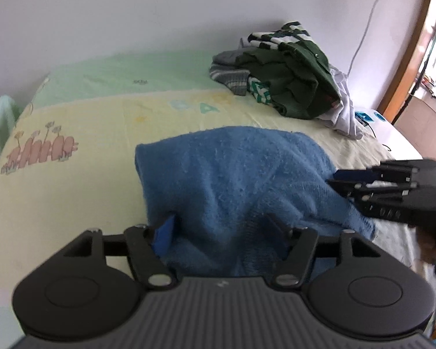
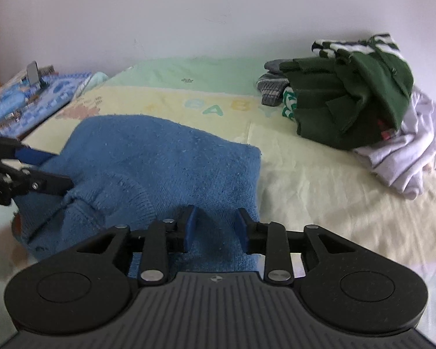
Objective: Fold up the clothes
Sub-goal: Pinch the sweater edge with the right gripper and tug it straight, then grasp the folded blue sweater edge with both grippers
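where sheet (image 2: 305, 157) reads "baby", blue sweater (image 2: 165, 163) lies.

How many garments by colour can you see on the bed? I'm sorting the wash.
Blue: 1, the sweater
Green: 1, on the pile
Grey: 1, at the pile's edge
White: 1, under the pile
Total: 4 at least; the pile hides others.

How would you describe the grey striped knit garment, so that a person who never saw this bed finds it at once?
Look at the bed by the white wall, then at the clothes pile in its far right part. The grey striped knit lies at the pile's left edge, beside the dark green garment; only it is grey with pale stripes.
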The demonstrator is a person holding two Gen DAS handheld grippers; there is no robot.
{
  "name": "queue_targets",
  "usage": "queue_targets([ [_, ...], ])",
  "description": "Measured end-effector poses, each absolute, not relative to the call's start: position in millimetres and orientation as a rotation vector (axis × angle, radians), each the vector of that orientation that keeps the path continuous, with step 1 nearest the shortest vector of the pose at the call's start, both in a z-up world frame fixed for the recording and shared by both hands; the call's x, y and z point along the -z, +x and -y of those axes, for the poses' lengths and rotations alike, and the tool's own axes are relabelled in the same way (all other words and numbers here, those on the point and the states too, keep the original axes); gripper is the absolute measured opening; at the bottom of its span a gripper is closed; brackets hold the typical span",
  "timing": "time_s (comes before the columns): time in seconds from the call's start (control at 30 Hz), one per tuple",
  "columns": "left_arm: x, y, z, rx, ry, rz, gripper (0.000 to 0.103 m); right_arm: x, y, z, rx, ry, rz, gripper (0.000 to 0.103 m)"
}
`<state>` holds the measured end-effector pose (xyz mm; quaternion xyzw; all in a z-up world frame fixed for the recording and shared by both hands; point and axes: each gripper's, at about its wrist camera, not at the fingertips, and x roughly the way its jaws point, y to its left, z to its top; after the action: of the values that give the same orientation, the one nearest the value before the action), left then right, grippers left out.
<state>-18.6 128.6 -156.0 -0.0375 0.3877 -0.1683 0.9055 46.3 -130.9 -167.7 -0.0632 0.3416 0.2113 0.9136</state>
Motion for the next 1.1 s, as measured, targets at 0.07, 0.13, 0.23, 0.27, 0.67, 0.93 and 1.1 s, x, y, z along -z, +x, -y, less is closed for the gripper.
queue_targets([
  [0.07,153.9,-15.3,-125.3,0.326,-0.082,-0.824,0.072,166.9,44.1,127.5,-0.420,-0.150,-0.699,0.034],
  [0.13,153.4,-12.3,-119.7,0.302,-0.069,-0.846,0.079,167.6,41.7,125.6,-0.399,-0.154,-0.690,0.034],
  [0.23,153.7,-9.1,-110.1,0.252,-0.037,-0.869,0.090,171.0,35.2,123.0,-0.364,-0.148,-0.660,0.034],
  [0.27,154.9,-7.4,-108.1,0.228,-0.030,-0.883,0.094,172.5,32.5,122.3,-0.351,-0.143,-0.648,0.034],
  [0.67,161.4,-2.4,-103.0,0.074,-0.062,-0.974,0.102,176.7,27.4,126.4,-0.350,-0.099,-0.618,0.034],
  [0.93,161.4,-5.7,-92.7,-0.025,-0.074,-0.988,0.102,176.4,25.6,133.4,-0.421,-0.121,-0.618,0.034],
  [1.1,162.9,-7.6,-88.3,-0.067,-0.086,-0.987,0.102,176.8,27.2,137.3,-0.449,-0.123,-0.619,0.034],
])
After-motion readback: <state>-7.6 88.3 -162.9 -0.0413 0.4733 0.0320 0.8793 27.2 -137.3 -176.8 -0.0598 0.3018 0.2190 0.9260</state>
